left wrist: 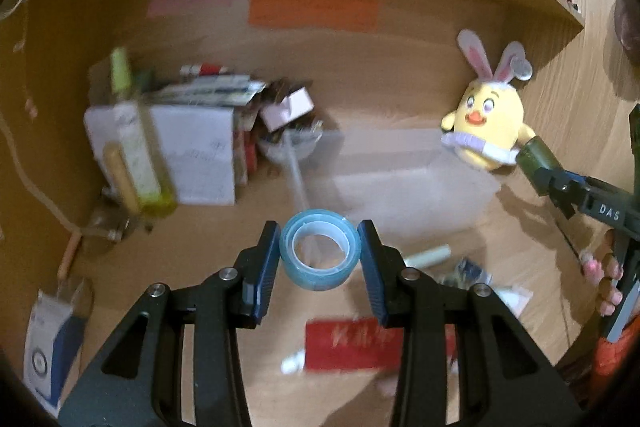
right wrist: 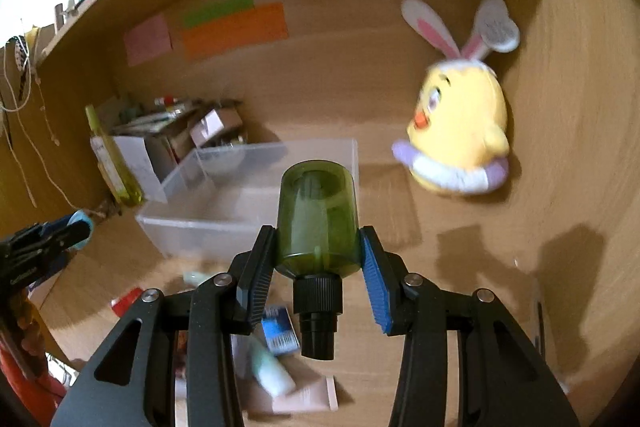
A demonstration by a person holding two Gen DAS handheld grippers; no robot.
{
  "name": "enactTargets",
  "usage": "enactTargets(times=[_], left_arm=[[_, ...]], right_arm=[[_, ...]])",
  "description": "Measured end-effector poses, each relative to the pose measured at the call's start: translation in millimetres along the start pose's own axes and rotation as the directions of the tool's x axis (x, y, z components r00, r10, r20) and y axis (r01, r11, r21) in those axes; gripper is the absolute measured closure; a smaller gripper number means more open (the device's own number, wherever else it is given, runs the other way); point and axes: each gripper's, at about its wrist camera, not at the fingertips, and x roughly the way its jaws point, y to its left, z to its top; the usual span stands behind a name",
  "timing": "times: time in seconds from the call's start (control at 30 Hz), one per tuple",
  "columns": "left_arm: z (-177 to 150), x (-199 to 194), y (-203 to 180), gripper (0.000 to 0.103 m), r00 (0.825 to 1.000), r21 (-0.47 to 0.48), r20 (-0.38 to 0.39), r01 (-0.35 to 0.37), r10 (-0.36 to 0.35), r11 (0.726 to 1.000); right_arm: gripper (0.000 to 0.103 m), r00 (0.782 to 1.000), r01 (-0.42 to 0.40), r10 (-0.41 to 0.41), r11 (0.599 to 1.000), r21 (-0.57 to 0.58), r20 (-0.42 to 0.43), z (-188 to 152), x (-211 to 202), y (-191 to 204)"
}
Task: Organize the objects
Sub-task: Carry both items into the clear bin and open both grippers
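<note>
Your left claw (left wrist: 320, 255) grips the blue tape roll (left wrist: 319, 254) between its pads, held above the bench (left wrist: 500, 239) just before the clear bin (left wrist: 400, 183). Your right claw (right wrist: 318, 263) clamps the green bottle (right wrist: 318, 219), cap toward you, near that bin.

bin (right wrist: 248, 203) left of plush toy (right wrist: 460, 131), boxes (right wrist: 160, 147) behind

Light blue tape roll (left wrist: 319, 255), translucent olive-green bottle (right wrist: 318, 221) with black cap, yellow plush chick (right wrist: 460, 131) with pink-lined white ears, orange sticky note (left wrist: 312, 11), red packet (left wrist: 352, 345)
</note>
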Motion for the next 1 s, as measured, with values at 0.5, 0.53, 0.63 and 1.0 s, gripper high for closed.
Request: enactTargets(times=[0.5, 0.53, 0.63, 1.0], left_arm=[[57.0, 115.7, -23.8, 0.064, 0.977, 0.029, -0.203, 0.069, -0.062, 0.997], [57.4, 122.7, -24.3, 0.064, 0.973, 0.030, -0.221, 0.072, -0.063, 0.997], [56.8, 140.9, -27.8, 0.064, 0.960, 0.040, -0.270, 0.083, -0.069, 0.996], [48.7, 179.8, -49.5, 0.064, 0.920, 0.090, -0.383, 0.124, -0.080, 0.988]], right_arm=[[0.064, 0.990, -0.026, 0.010, 0.993, -0.114, -0.143, 44.9, 94.8, 24.8], [0.064, 0.987, -0.028, 0.009, 0.993, -0.116, -0.159, 44.6, 101.5, 25.5], [0.064, 0.971, -0.046, 0.017, 0.992, -0.117, -0.237, 40.7, 129.6, 24.9], [0.065, 0.931, -0.056, -0.015, 0.982, -0.182, -0.365, 22.9, 173.5, 30.2]])
